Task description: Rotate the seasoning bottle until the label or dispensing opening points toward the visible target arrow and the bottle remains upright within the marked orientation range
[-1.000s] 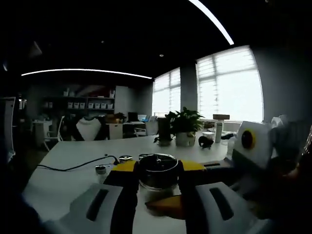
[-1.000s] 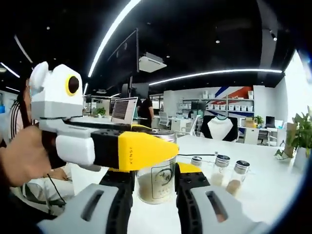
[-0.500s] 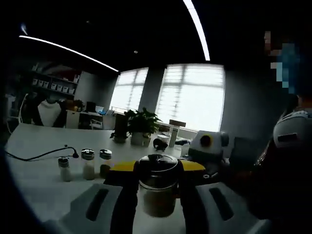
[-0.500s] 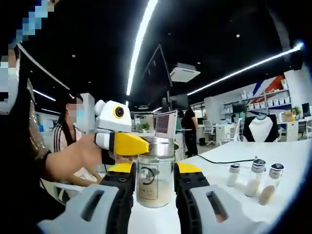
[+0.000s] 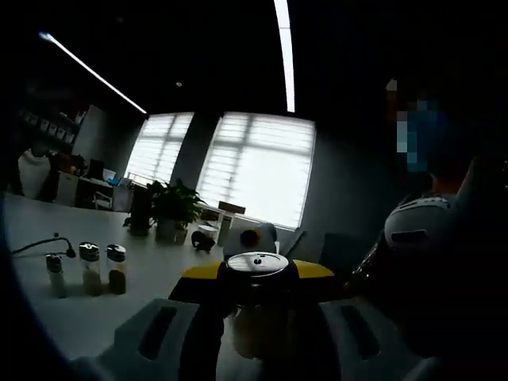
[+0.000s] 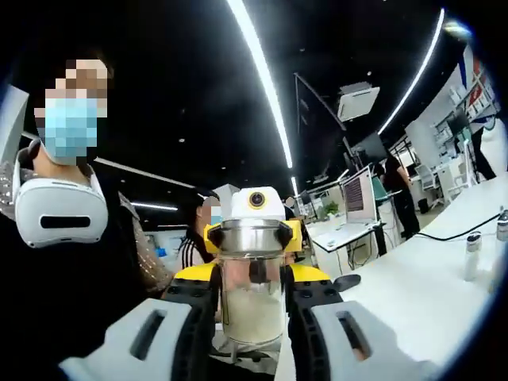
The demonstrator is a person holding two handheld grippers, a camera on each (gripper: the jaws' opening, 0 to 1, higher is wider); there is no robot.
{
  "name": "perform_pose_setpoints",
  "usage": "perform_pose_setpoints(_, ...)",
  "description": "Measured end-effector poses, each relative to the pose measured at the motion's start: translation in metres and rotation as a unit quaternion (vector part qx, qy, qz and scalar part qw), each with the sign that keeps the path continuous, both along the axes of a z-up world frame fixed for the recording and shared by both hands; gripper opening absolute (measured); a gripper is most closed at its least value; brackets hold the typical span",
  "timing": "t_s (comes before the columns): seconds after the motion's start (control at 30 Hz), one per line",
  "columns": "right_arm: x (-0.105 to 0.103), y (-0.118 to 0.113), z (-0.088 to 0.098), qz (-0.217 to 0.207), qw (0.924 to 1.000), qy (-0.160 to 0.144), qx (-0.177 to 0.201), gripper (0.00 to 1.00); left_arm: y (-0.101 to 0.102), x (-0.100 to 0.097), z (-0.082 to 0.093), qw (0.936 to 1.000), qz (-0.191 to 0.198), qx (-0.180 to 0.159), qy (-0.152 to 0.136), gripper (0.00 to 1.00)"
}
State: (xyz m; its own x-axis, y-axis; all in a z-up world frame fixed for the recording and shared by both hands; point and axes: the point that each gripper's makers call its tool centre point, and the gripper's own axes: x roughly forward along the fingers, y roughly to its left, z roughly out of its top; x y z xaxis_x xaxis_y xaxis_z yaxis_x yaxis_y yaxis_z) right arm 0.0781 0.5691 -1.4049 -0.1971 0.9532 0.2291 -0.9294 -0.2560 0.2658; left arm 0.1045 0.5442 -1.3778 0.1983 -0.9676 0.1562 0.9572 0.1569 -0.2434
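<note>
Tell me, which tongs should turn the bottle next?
Probably right. Both tongs grip the bottle, but the right tongs hold its glass body, while the left tongs sit at the lid.

One seasoning bottle point(image 6: 252, 295), three small jars point(image 5: 89, 268), perhaps two potted plants point(image 5: 163, 210).

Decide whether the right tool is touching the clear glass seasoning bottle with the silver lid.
Touching. In the right gripper view the right tool has its black jaws pressed against both sides of the clear glass seasoning bottle with the silver lid, with no gap visible.

Seasoning bottle point(image 5: 255, 317) base dark, hidden between left gripper point(image 5: 255, 337) jaws (label unreadable)
</note>
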Motion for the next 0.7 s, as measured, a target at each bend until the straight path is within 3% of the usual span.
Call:
perform_pose_setpoints(0.17, 0.007, 0.008, -0.003, -0.048, 0.9986, -0.005, -0.023, 0.29, 0.004, 0.005, -0.003, 0.9995, 0.020, -0.019, 0.018, 0.33)
perform_pose_setpoints(0.33, 0.026, 0.016, -0.020, -0.122, 0.9897, -0.013, -0.074, 0.29, 0.010, 0.021, -0.017, 0.9964, 0.082, 0.013, 0.020, 0.33)
perform_pose_setpoints(0.43, 0.039, 0.020, -0.031, -0.172, 0.9787, -0.017, -0.111, 0.29, 0.016, 0.033, -0.028, 0.9910, 0.125, 0.036, 0.031, 0.33)
perform_pose_setpoints(0.5, 0.051, 0.022, -0.040, -0.218, 0.9655, -0.027, -0.139, 0.29, 0.020, 0.043, -0.036, 0.9836, 0.165, 0.071, 0.019, 0.33)
perform_pose_setpoints(0.63, 0.066, 0.024, -0.047, -0.273, 0.9493, -0.021, -0.155, 0.29, 0.025, 0.058, -0.042, 0.9701, 0.217, 0.108, 0.002, 0.32)
perform_pose_setpoints(0.7, 0.073, 0.024, -0.053, -0.300, 0.9371, -0.038, -0.174, 0.29, 0.024, 0.063, -0.047, 0.9633, 0.240, 0.121, 0.001, 0.33)
